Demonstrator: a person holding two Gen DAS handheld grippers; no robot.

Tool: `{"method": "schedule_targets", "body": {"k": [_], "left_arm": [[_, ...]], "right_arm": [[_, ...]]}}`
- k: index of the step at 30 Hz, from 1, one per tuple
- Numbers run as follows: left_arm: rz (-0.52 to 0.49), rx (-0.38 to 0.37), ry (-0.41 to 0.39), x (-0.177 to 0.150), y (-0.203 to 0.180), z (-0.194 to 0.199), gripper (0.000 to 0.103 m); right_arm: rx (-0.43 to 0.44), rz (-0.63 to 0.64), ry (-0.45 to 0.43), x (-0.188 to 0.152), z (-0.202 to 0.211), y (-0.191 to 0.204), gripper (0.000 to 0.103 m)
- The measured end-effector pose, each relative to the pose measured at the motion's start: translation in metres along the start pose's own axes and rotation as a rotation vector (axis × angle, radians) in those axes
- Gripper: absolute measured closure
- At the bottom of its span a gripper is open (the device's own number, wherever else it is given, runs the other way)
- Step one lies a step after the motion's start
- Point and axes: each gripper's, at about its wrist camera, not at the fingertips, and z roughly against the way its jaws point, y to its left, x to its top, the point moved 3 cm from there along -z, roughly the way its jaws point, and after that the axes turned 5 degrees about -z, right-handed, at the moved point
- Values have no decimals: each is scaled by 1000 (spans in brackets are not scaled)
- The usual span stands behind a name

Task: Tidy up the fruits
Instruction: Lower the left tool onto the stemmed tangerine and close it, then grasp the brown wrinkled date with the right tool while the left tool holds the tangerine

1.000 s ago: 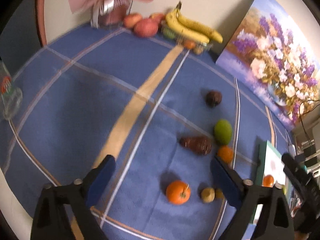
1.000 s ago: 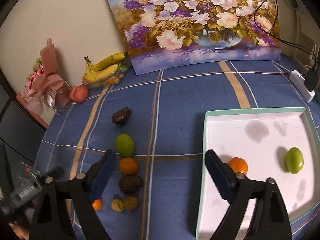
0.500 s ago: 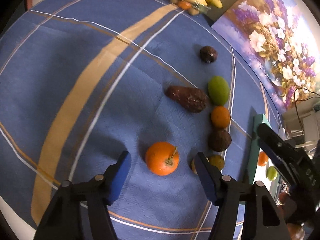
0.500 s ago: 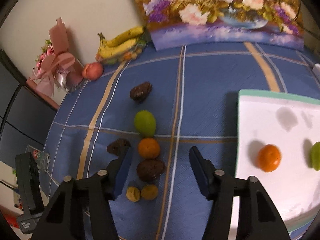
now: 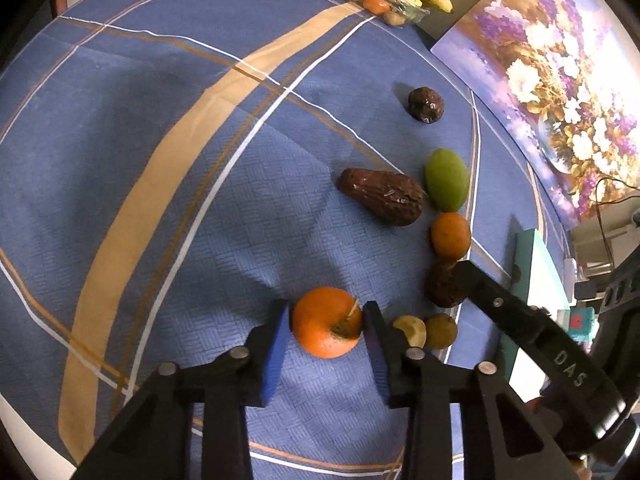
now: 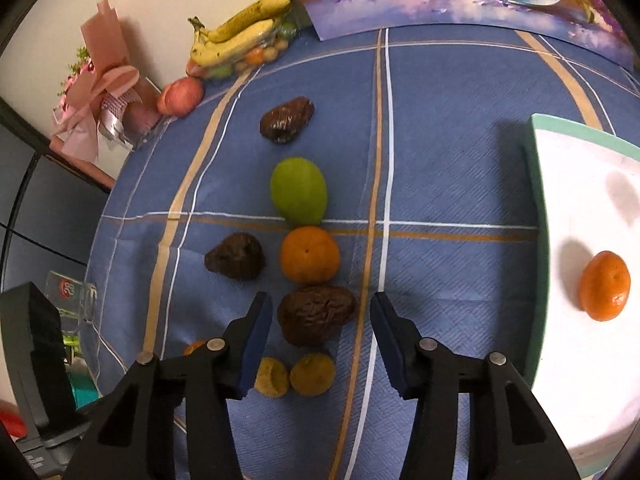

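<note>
Left wrist view: your left gripper [image 5: 325,322] straddles the stemmed orange [image 5: 326,322] on the blue checked tablecloth [image 5: 120,140]. Its jaws are closing, narrow now, with the pads at or nearly at the fruit's sides; you cannot tell whether they press yet. Just right of it lie two small yellowish fruits [image 5: 426,330], then a wrinkled dark fruit [image 5: 442,286] that one finger [image 5: 496,300] of your right gripper reaches. Beyond stand a small orange [image 5: 450,236], a green fruit [image 5: 447,179] and a long brown fruit [image 5: 382,196].

Right wrist view: your right gripper [image 6: 320,326] hangs over the wrinkled dark fruit [image 6: 316,314], jaws closing but with a clear gap at each side. The white tray [image 6: 538,216] with a green rim lies at the right, holding an orange [image 6: 605,285]. Bananas [image 6: 240,34] lie by the wall.
</note>
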Motion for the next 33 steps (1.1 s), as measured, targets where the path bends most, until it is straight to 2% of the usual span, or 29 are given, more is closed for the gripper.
{"method": "schedule_targets", "body": {"k": [4,11,16,20,24,31,33], "left_arm": [[10,-6,-2,0,3,1,65],[10,3,-9,2,2,2,65],[6,19,-37,5,0,9,65],[9,23,-56,7,0,15,65],[-1,32,-74,9,-3,21,65],[-42,73,-122,13,-25,33,65],[-55,64,-129,12,-32,35,65]], "right_arm": [[-1,8,15,-2,-5,2,56],[11,-4,15,-1,-5,2,58],[30,-24,-30,2,16,2,58],[-18,-34,-74,4,36,1,58],[-19,-52,-104,6,51,-4,58],[-30,-95,-159,9,76,-18,58],[-29,-113,-169,6,84,-24,58]]}}
